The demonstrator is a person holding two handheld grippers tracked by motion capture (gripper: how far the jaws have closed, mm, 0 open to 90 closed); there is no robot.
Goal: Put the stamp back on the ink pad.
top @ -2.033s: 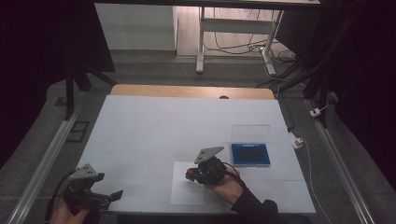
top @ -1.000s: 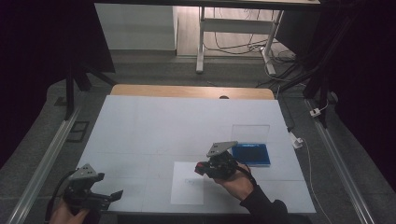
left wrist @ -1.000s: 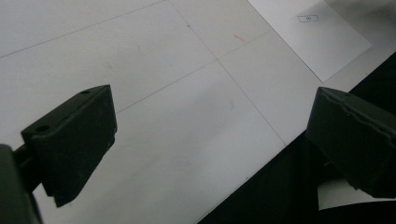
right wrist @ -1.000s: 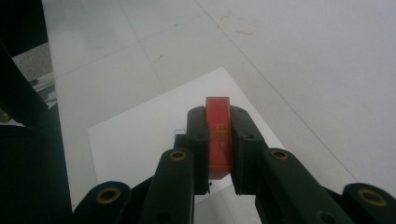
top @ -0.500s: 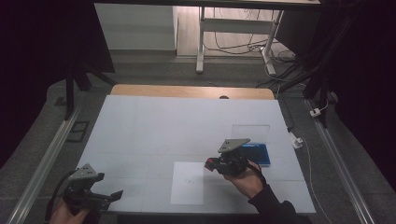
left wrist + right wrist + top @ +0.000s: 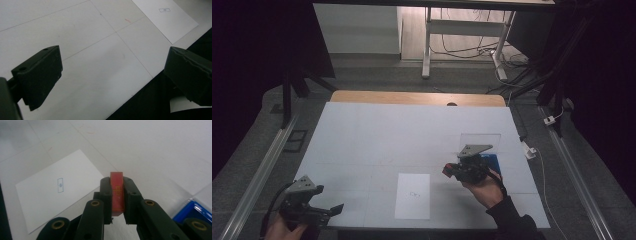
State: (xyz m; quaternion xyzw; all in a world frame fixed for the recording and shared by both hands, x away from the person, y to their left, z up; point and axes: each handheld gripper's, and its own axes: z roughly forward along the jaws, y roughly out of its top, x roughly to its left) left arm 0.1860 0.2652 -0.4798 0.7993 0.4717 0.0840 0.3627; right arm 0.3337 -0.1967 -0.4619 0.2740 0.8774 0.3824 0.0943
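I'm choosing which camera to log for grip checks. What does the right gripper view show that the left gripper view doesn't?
Right gripper view: the right gripper shut on a red block, with a blue tray at the lower right. Left gripper view: the left gripper, jaws wide apart and holding nothing, over the table's near edge. Both: the white table and the sheet of paper with a small printed box.

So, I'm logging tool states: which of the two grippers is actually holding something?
The right gripper, beside the blue tray: its jaws clamp a small red block. The left gripper is open and holds nothing.
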